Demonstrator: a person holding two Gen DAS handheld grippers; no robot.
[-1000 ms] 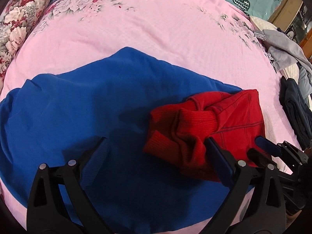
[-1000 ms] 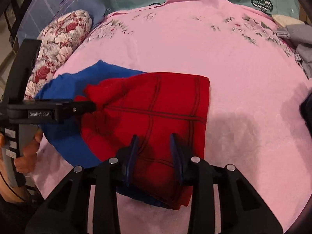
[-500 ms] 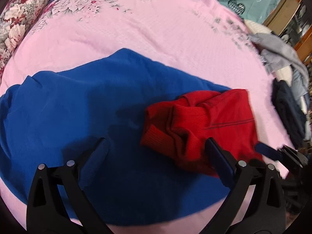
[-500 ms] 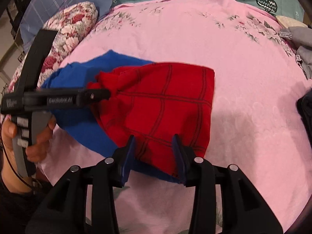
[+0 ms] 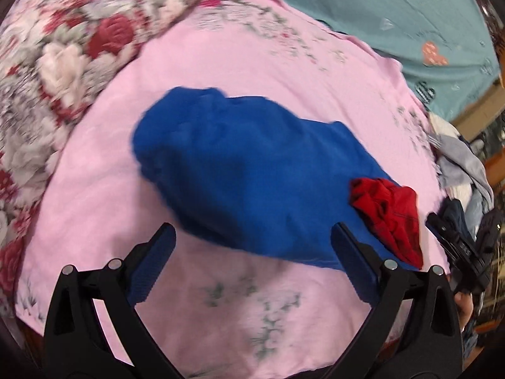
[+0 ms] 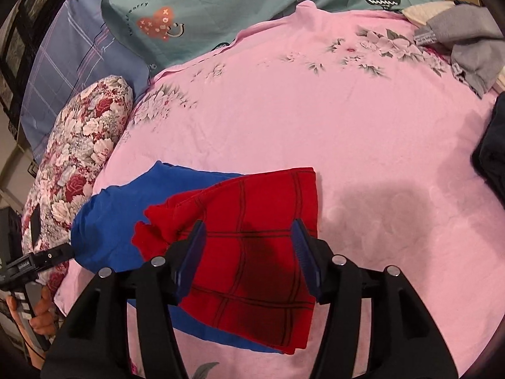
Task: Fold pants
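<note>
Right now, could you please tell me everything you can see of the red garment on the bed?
The red garment looks like soft knit fabric crossed by thin dark grid lines. It lies folded into a rough rectangle, bunched and ribbed at its left end, on a blue garment on the pink floral bedsheet. The right gripper, whose jaws have just been opening, hangs open over it; neither pad presses it.

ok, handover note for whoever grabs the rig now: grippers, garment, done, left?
Left gripper: open, empty, over the pink sheet beside the blue part.
Right gripper: jaws have just been opening, nothing gripped, above the red panel.
Pants: folded into a bundle on the sheet, red checked panel on top of the blue.
Done: a fold is laid.
Left: tidy the bunched red edge; check if another fold is needed.
</note>
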